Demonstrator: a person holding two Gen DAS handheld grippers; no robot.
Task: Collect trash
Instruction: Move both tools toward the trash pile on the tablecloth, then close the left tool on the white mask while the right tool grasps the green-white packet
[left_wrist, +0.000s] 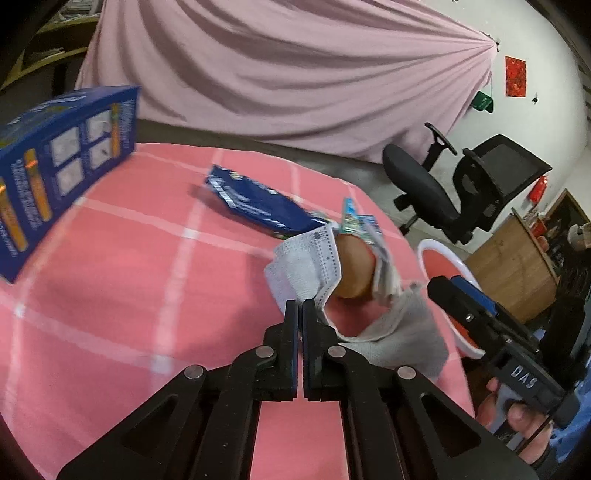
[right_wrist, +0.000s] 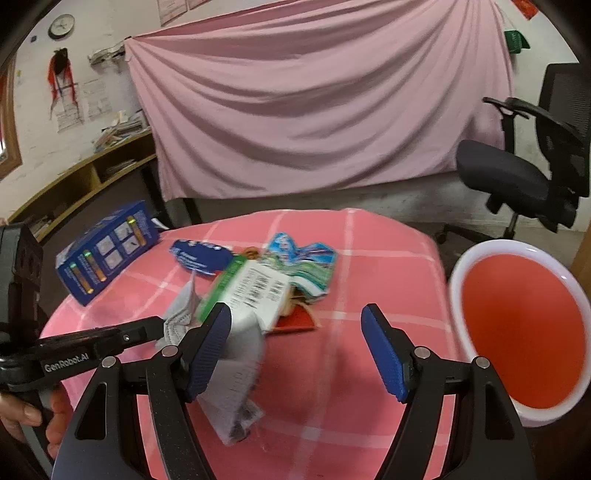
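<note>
A heap of trash lies on the pink checked tablecloth. It holds a white face mask, a brown round thing, a grey crumpled sheet, a white and green packet and a blue-green wrapper. My left gripper is shut on the near edge of the face mask; in the right wrist view the left gripper comes in from the left. My right gripper stands open just before the heap, its left finger over the grey sheet, nothing pressed between the pads.
A red basin with a white rim hangs at the table's right edge. A blue box stands at the far left, a dark blue wrapper beside it. An office chair and a pink drape stand beyond the table.
</note>
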